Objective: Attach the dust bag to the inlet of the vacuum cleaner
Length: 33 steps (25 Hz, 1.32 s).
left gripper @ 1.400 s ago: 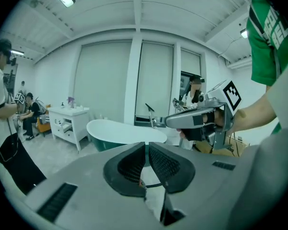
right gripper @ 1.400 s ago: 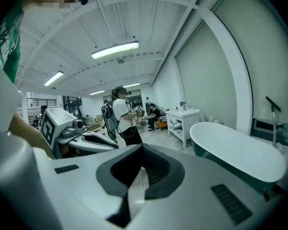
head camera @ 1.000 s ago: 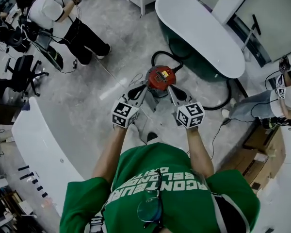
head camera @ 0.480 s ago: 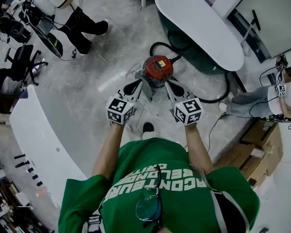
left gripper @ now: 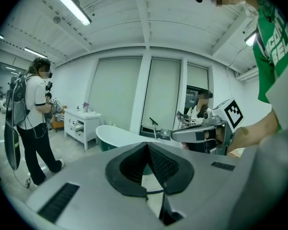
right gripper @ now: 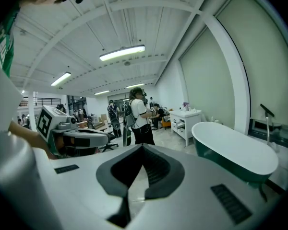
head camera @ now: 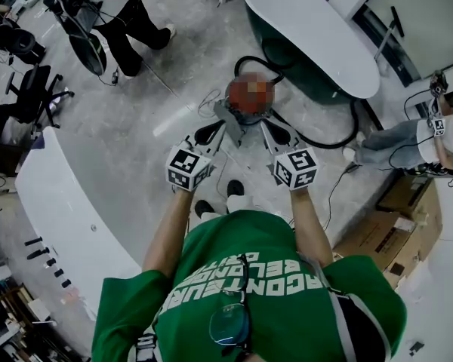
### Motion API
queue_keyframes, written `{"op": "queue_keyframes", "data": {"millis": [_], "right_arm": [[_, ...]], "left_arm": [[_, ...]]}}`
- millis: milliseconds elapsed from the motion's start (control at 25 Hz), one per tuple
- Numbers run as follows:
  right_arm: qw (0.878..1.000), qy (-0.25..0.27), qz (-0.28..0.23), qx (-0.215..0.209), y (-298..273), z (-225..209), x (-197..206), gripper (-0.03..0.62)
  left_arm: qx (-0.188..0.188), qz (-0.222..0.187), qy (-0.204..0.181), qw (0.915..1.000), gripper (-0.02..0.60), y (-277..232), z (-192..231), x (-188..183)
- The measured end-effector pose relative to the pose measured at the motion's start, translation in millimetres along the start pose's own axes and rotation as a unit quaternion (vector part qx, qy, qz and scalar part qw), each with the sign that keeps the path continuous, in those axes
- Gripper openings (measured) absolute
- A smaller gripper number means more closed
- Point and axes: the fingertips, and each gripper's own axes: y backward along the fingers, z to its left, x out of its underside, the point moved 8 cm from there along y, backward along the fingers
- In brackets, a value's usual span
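The vacuum cleaner (head camera: 244,118), a round canister with a red top, stands on the floor ahead of me; a black hose (head camera: 251,69) loops from it. No dust bag shows in any view. My left gripper (head camera: 214,130) is shut and empty, just left of the canister. My right gripper (head camera: 272,132) is shut and empty, just right of it. In the left gripper view the pads (left gripper: 159,164) meet at the tip and the right gripper (left gripper: 201,133) hangs alongside. In the right gripper view the pads (right gripper: 153,166) are closed and the left gripper (right gripper: 81,138) is beside them.
A white-topped dark green bathtub (head camera: 309,36) lies behind the vacuum. A long white counter (head camera: 68,217) runs along the left. One person (head camera: 124,13) stands at the upper left, another (head camera: 408,153) sits at the right. Cardboard boxes (head camera: 392,232) are at the lower right, cables on the floor.
Both grippers stayed shut and side by side while I stepped forward. The vacuum sits a little higher in the head view, and the standing person has drifted toward the top edge.
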Motion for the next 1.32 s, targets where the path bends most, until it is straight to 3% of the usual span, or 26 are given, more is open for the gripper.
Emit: {"op": "queue_keyframes", "data": {"millis": [400, 960, 1320], "right_arm": [[1.0, 0.008, 0.002, -0.007, 0, 45, 1, 0.008], [1.0, 0.017, -0.003, 0.009, 3, 54, 2, 0.008], [1.0, 0.013, -0.002, 0.015, 7, 60, 6, 0.008]], "left_arm": [[0.005, -0.004, 0.005, 1.0, 0.005, 48, 4, 5], [0.026, 0.006, -0.018, 0.9995, 0.004, 57, -3, 1], [0.023, 0.002, -0.011, 0.9997, 0.004, 60, -4, 1]]}}
